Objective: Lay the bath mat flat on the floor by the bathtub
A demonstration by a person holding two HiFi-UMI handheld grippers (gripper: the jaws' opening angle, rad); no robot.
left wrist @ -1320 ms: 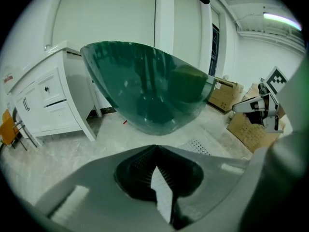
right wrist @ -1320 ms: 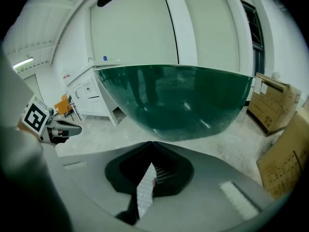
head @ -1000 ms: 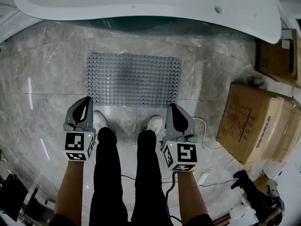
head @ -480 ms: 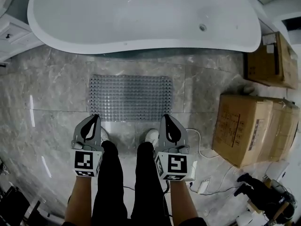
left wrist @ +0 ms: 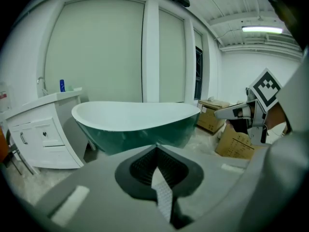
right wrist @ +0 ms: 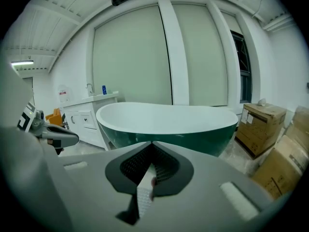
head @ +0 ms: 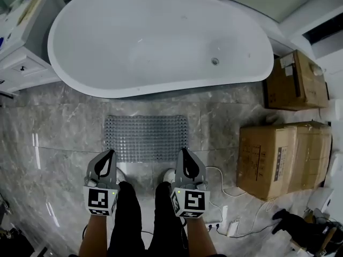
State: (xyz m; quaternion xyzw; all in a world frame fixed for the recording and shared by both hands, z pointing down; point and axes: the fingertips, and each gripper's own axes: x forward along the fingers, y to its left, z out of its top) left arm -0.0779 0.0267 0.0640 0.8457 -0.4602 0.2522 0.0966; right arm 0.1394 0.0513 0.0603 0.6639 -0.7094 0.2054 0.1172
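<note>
The grey studded bath mat [head: 147,138] lies flat on the marble floor just in front of the white bathtub [head: 161,39]. My left gripper [head: 109,154] hangs above the mat's near left corner, jaws shut with nothing between them. My right gripper [head: 184,152] hangs above the near right corner, shut and empty too. In the left gripper view the left gripper [left wrist: 156,146] points toward the tub [left wrist: 137,124]. The right gripper [right wrist: 152,144] in its own view also faces the tub [right wrist: 169,124]. The mat is hidden in both gripper views.
Cardboard boxes [head: 281,157] stand at the right, another box [head: 295,82] beyond them. A white cabinet [head: 21,47] sits left of the tub. A white cable [head: 217,178] runs on the floor by my right foot. My shoes and legs [head: 142,213] stand just behind the mat.
Both grippers have risen away from the floor, and the view has pulled back so the whole tub shows. The mat has stayed flat in its place.
</note>
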